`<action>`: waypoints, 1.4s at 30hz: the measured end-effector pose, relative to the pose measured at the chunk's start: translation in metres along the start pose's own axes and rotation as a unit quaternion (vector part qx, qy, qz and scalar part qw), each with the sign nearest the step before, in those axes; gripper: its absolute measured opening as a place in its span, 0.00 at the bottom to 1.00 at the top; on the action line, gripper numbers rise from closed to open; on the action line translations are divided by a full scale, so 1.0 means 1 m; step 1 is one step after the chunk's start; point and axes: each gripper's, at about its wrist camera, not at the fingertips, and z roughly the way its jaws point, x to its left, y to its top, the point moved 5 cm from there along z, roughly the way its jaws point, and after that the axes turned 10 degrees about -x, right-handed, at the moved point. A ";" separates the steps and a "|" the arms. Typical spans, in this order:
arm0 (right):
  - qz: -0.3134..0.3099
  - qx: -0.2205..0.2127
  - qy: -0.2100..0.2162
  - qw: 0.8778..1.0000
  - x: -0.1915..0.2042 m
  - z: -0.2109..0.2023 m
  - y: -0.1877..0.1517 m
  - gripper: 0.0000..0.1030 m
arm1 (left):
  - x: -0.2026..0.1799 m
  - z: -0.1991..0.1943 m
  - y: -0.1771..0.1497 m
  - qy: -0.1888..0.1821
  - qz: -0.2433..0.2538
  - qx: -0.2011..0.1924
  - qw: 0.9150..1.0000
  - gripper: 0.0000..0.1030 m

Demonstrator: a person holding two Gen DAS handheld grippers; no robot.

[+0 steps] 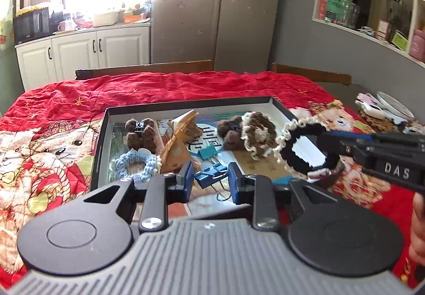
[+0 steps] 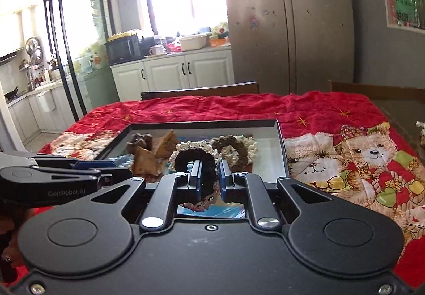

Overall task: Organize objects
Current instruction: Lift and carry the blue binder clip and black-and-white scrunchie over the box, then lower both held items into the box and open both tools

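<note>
A kitchen lay behind a table under a red bear-print cloth (image 1: pixel 164 87). In the left wrist view, the left gripper (image 1: pixel 209 183) held a blue binder clip (image 1: pixel 209 178) between narrowly parted jaws above the black tray (image 1: pixel 101 140), while the right gripper (image 1: pixel 334 143) carried a black scrunchie (image 1: pixel 300 151) at the tray's right edge. In the right wrist view, the right gripper (image 2: pixel 209 178) stood clamped on that scrunchie (image 2: pixel 196 159), over the tray (image 2: pixel 281 151).

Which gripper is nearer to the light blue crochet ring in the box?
Left. The left gripper hovers just beside the light blue crochet ring, holding a blue binder clip. The right gripper is farther away, holding a black scrunchie.
</note>
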 end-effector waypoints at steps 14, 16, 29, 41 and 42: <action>0.049 0.035 -0.016 0.998 -0.035 0.055 -0.027 0.12 | -0.003 0.049 -0.010 0.009 -0.003 0.025 1.000 0.31; 0.046 0.039 -0.018 0.998 -0.035 0.059 -0.029 0.12 | -0.004 0.053 -0.013 0.009 0.000 0.027 1.000 0.31; 0.044 0.060 -0.027 0.997 -0.041 0.072 -0.042 0.13 | -0.005 0.068 -0.027 0.018 0.011 0.040 0.999 0.31; 0.013 0.075 -0.031 0.997 -0.034 0.076 -0.042 0.13 | -0.010 0.069 -0.028 0.030 0.032 0.033 0.998 0.31; 0.009 0.077 -0.032 0.996 -0.033 0.077 -0.042 0.13 | -0.011 0.069 -0.028 0.031 0.036 0.032 0.998 0.31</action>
